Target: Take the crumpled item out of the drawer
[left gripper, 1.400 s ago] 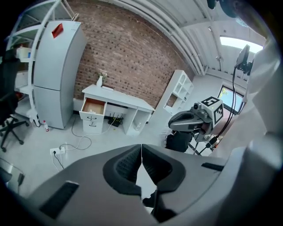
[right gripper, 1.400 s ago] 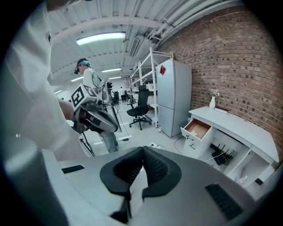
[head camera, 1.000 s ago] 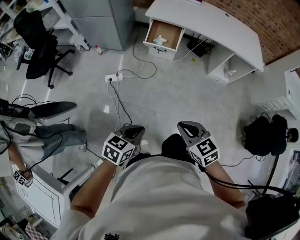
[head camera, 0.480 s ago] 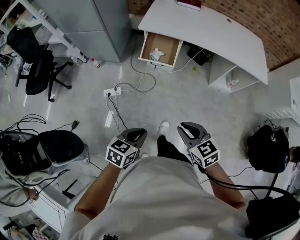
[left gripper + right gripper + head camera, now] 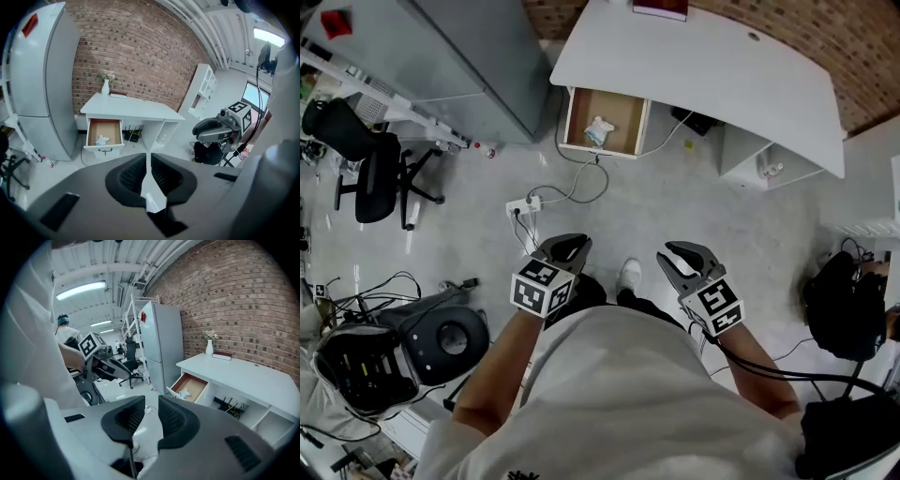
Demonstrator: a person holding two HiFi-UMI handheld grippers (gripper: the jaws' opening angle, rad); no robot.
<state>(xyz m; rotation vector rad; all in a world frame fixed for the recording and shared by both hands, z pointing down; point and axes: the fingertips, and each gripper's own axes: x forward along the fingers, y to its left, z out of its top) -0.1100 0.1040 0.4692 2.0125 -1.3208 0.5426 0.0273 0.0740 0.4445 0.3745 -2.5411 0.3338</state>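
A white desk (image 5: 703,66) stands far ahead with its wooden drawer (image 5: 602,122) pulled out. A white crumpled item (image 5: 598,129) lies inside the drawer; it also shows as the crumpled item (image 5: 101,139) in the left gripper view and the crumpled item (image 5: 184,393) in the right gripper view. My left gripper (image 5: 567,248) is held at waist height, well short of the drawer, its jaws shut on nothing (image 5: 146,154). My right gripper (image 5: 684,258) hangs beside it, a narrow gap between its pads, nothing in them (image 5: 151,399).
A grey refrigerator (image 5: 478,56) stands left of the desk. A power strip (image 5: 525,204) with cables lies on the floor between me and the drawer. An office chair (image 5: 370,164) and a black case (image 5: 366,370) are at left, a black bag (image 5: 844,314) at right.
Both grippers have come forward with the person across the floor. The desk and drawer sit nearer in the head view. The seated person at left has dropped out of view.
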